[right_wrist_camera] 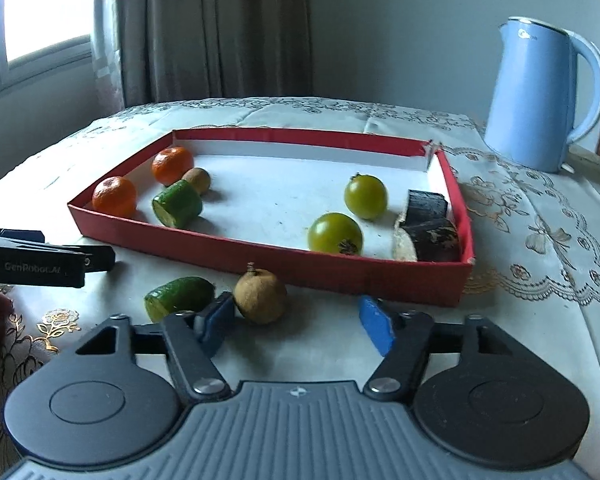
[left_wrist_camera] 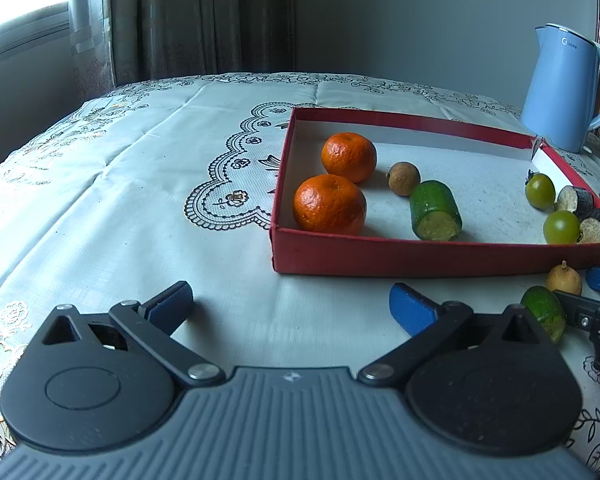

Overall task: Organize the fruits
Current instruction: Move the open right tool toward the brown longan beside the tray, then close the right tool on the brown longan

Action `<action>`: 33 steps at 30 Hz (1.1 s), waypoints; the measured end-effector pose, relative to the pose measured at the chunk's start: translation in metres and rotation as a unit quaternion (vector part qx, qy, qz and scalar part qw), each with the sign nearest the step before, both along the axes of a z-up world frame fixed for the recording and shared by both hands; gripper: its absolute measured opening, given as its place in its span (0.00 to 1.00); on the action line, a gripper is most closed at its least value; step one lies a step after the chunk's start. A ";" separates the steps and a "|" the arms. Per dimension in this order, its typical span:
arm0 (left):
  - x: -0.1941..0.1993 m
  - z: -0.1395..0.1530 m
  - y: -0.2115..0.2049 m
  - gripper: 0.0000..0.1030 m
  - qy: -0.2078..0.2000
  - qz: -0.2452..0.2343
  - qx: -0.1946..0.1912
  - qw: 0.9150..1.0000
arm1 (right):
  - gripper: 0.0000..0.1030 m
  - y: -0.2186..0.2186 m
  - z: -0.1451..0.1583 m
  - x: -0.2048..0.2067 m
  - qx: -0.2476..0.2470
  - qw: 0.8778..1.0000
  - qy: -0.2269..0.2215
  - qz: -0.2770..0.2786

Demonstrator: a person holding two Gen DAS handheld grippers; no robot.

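Red cardboard tray (right_wrist_camera: pixel 220 250) serves as the landmark, resting on a lace-patterned tablecloth (left_wrist_camera: pixel 120 200). Left gripper (left_wrist_camera: pixel 292 306) sits in front of the tray's left corner, jaws spread wide, gripping nothing; only bare cloth lies between its blue pads. Inside the tray, at the left end: two oranges (left_wrist_camera: pixel 329 204), a brown longan (left_wrist_camera: pixel 404 179), a green cucumber chunk (left_wrist_camera: pixel 436 211). Toward the tray's right end: two green tomatoes (right_wrist_camera: pixel 335 233), then dark eggplant pieces (right_wrist_camera: pixel 432 232) against the right wall. Outside, just before the tray's front wall, a second cucumber piece (right_wrist_camera: pixel 179 297) and a loose longan (right_wrist_camera: pixel 261 297) lie side by side. Right gripper (right_wrist_camera: pixel 296 322) is wide open, empty; the loose longan lies just beside its left pad, near the gap's edge. Blue kettle (right_wrist_camera: pixel 536 96) stands beyond the tray's right corner.
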State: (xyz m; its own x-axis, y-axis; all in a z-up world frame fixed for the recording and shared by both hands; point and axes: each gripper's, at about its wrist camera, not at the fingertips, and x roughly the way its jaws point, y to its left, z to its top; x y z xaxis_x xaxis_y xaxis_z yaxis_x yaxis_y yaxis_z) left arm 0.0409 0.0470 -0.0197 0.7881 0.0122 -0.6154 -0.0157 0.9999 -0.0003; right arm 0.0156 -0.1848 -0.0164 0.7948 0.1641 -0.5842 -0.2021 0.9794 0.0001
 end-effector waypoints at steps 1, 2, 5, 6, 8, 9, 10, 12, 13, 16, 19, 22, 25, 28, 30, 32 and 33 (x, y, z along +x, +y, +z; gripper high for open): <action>0.000 0.000 0.000 1.00 0.000 0.000 0.000 1.000 | 0.58 0.002 0.000 0.000 -0.003 1.000 -0.001 0.002; 0.000 0.000 0.000 1.00 0.000 0.000 0.000 1.000 | 0.56 0.004 0.000 0.000 -0.005 1.000 -0.002 0.004; 0.000 0.000 0.000 1.00 0.000 0.000 0.000 1.000 | 0.51 0.008 0.001 0.000 -0.011 1.000 -0.004 0.009; 0.000 0.000 0.000 1.00 0.000 0.000 0.000 1.000 | 0.49 0.008 0.001 0.000 -0.011 1.000 -0.005 0.010; 0.000 0.000 0.000 1.00 0.000 0.000 0.000 1.000 | 0.47 0.008 0.001 0.000 -0.010 1.000 -0.005 0.011; 0.000 0.000 0.000 1.00 0.000 0.000 0.000 1.000 | 0.44 0.009 0.001 0.000 -0.010 1.000 -0.005 0.012; 0.000 0.000 0.000 1.00 0.000 0.000 0.000 1.000 | 0.40 0.009 0.001 0.000 -0.010 1.000 -0.005 0.014; 0.000 0.000 0.000 1.00 0.000 0.000 0.000 1.000 | 0.36 0.010 0.001 -0.001 -0.012 1.000 -0.007 0.019; 0.000 0.000 0.000 1.00 0.000 0.000 0.000 1.000 | 0.33 0.011 0.001 -0.001 -0.013 1.000 -0.007 0.021; 0.000 0.000 0.000 1.00 0.000 0.000 0.000 1.000 | 0.30 0.012 0.002 -0.002 -0.013 1.000 -0.008 0.025; 0.000 0.000 0.000 1.00 0.000 0.000 0.000 1.000 | 0.27 0.012 0.002 -0.002 -0.011 1.000 -0.008 0.028; 0.000 0.000 0.000 1.00 0.000 0.000 0.000 1.000 | 0.26 0.011 0.002 -0.001 -0.008 1.000 -0.007 0.027; 0.000 0.000 0.000 1.00 0.000 0.000 0.000 1.000 | 0.26 0.009 0.002 -0.001 -0.002 1.000 -0.008 0.017; 0.000 0.000 0.000 1.00 0.000 0.000 0.000 1.000 | 0.26 0.004 0.003 -0.003 0.010 1.000 -0.013 0.010; 0.000 0.000 0.000 1.00 0.000 0.000 0.000 1.000 | 0.26 0.002 0.004 -0.006 0.016 1.000 -0.017 0.010; 0.000 0.000 0.000 1.00 0.000 0.000 0.000 1.000 | 0.26 0.002 0.005 -0.008 0.017 1.000 -0.020 0.011; 0.000 0.000 0.000 1.00 0.000 0.000 0.000 1.000 | 0.26 0.002 0.005 -0.009 0.016 1.000 -0.024 0.009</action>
